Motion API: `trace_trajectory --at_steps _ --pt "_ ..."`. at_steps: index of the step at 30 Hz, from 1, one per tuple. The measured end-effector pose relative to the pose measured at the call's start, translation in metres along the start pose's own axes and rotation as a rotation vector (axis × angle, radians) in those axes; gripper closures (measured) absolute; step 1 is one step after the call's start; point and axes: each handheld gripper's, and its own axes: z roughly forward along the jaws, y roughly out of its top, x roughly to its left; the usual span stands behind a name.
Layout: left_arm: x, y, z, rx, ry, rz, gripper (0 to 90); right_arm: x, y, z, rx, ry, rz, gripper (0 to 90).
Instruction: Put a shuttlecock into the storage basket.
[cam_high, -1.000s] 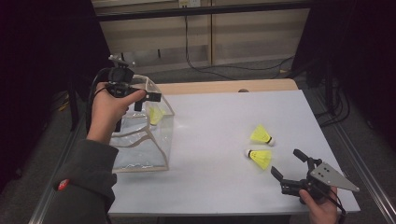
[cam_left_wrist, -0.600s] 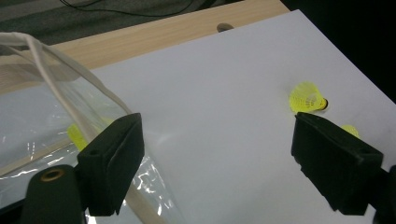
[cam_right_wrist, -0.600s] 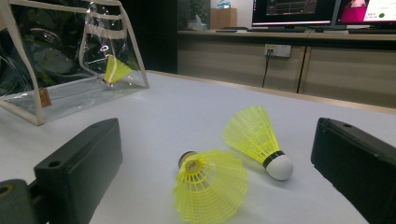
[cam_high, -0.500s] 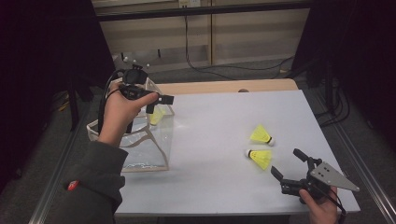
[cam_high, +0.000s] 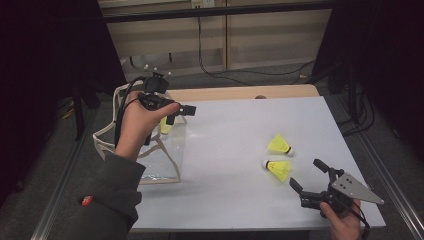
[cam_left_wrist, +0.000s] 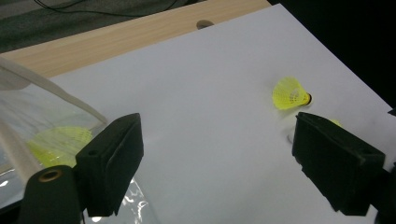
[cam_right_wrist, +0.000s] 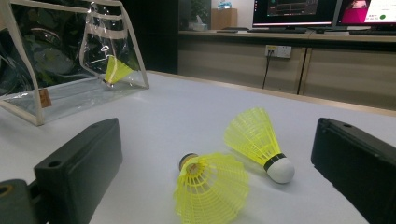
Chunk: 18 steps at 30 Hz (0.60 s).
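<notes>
Altogether three yellow shuttlecocks are counted: two lie on the white table (cam_high: 235, 150) near its right edge, one (cam_high: 279, 144) farther back, one (cam_high: 277, 169) nearer the front, and a third (cam_high: 166, 125) sits inside the clear bag (cam_high: 155, 155) at the left edge. Each is shown with a netted yellow skirt and a small cap. Wide bare room is left across the table's middle. The left gripper (cam_high: 179, 111) is held wide open and empty above the bag; the right gripper (cam_high: 309, 176), also open and empty, is held near the front right corner.
</notes>
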Motion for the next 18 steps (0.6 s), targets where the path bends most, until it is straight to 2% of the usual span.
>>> trace_trajectory --at_steps 18 --pt "-0.022 -0.001 0.02 0.018 -0.053 0.036 13.9 0.0 0.001 0.001 -0.003 0.001 0.004 1.8"
